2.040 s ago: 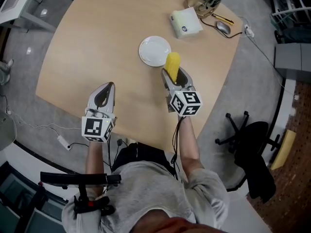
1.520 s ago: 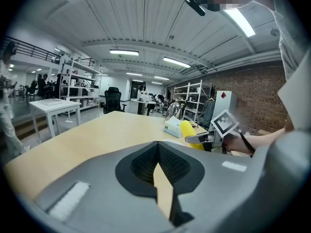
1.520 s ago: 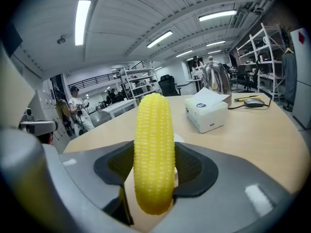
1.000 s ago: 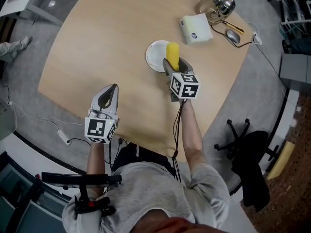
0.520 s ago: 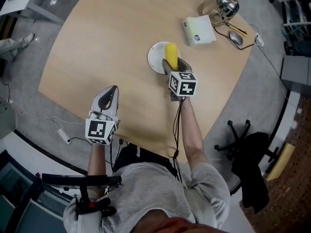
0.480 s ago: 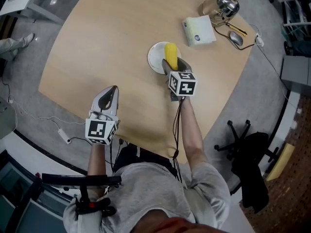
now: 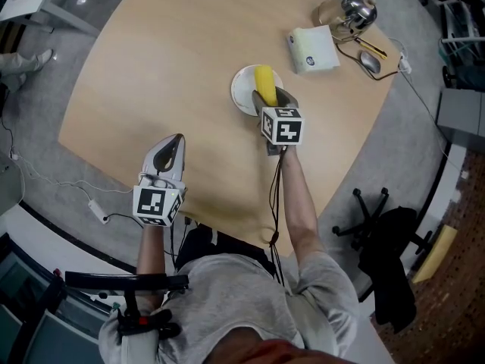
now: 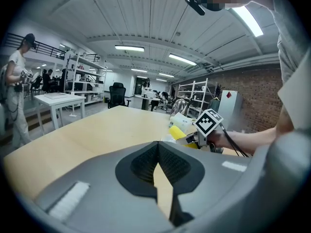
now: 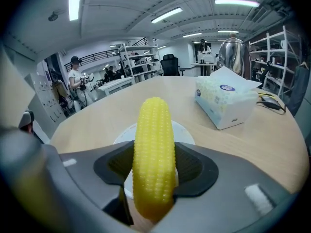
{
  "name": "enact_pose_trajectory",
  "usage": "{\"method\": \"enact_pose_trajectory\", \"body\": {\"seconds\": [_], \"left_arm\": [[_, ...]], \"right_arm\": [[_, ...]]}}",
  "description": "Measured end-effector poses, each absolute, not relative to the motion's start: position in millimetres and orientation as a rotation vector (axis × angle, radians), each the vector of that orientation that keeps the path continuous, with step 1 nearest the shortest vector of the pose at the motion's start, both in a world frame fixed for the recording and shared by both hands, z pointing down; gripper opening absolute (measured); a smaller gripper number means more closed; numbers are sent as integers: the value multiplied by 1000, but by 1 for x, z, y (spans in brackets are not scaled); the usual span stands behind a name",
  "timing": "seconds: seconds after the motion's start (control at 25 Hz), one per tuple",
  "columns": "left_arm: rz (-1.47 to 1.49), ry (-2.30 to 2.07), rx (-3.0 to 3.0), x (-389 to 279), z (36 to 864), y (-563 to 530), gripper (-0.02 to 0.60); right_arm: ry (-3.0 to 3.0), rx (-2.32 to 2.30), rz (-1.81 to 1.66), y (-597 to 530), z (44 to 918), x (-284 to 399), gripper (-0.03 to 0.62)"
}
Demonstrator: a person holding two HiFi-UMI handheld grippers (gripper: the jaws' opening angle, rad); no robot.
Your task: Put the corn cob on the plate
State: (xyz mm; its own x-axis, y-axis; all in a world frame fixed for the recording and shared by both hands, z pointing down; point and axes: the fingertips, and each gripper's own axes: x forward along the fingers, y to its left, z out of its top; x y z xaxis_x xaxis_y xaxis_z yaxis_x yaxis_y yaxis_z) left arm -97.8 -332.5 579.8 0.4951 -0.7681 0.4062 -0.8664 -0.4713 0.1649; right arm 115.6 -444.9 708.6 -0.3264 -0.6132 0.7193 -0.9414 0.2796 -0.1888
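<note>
My right gripper [image 7: 272,101] is shut on a yellow corn cob [image 7: 264,85], which sticks out forward over the small white plate [image 7: 245,91] on the wooden table. In the right gripper view the corn cob [image 9: 153,149] is clamped between the dark pads, with the plate [image 9: 122,136] right under and behind it. My left gripper [image 7: 168,152] hovers near the table's front edge with its jaws shut on nothing. In the left gripper view the jaws [image 8: 158,168] meet, and the corn cob [image 8: 179,132] shows far off to the right.
A white tissue box [image 7: 314,49] lies beyond the plate at the back right, with a shiny metal kettle [image 7: 351,10], a mouse [image 7: 369,61] and a cable behind it. A black office chair [image 7: 386,237] stands off the table's right side.
My right gripper carried the corn cob forward from the near side of the plate to above it. My left gripper stayed almost still.
</note>
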Motion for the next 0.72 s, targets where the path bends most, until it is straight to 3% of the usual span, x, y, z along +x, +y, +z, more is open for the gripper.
{"method": "enact_pose_trajectory", "body": {"seconds": [0.72], "left_arm": [[387,-1387,2376,-106,583,-331,20]], "right_arm": [[-1920,1346,773,-449,719,116,253]]}}
